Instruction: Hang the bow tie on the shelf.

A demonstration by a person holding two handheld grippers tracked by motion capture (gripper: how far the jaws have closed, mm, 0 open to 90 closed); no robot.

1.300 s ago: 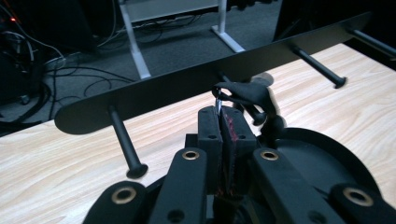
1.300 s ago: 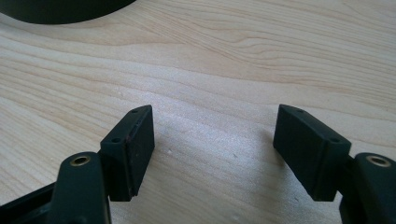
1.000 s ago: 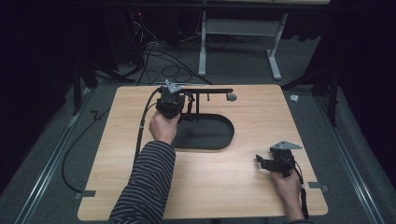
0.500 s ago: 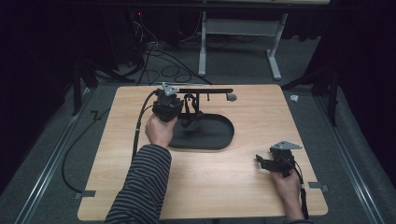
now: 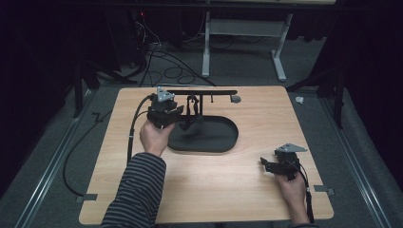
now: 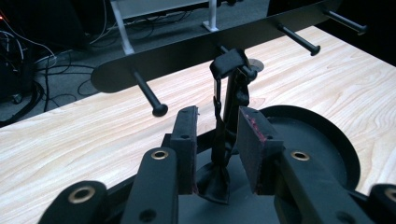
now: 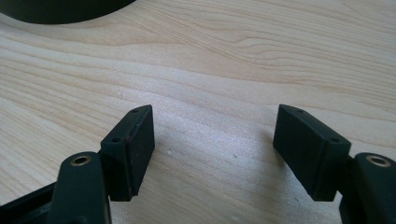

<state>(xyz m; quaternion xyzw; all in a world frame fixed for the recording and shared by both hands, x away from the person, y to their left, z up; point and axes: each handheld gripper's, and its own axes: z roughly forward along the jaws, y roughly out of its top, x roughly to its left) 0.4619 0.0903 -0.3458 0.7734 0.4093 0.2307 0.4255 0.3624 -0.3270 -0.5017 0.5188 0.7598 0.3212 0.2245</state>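
Item: black strap (image 6: 218, 116), dark, narrow, hung from a peg (image 6: 243, 69) of the black rack (image 6: 187, 58); its lower end rests crumpled on the black oval tray (image 6: 327, 140). In the high view the strap (image 5: 192, 111) hangs at 3 o'clock of the left gripper (image 5: 183, 118), just beside it.

Left gripper (image 6: 215, 149): jaws have just been opening; the strap passes between them, pads clear of it on both sides.

Right gripper (image 7: 212, 149): jaws wide apart, nothing between them, low over bare bench (image 7: 233, 70). In the high view it (image 5: 266, 164) sits at 5 o'clock of the tray (image 5: 223, 142), well apart from the strap.
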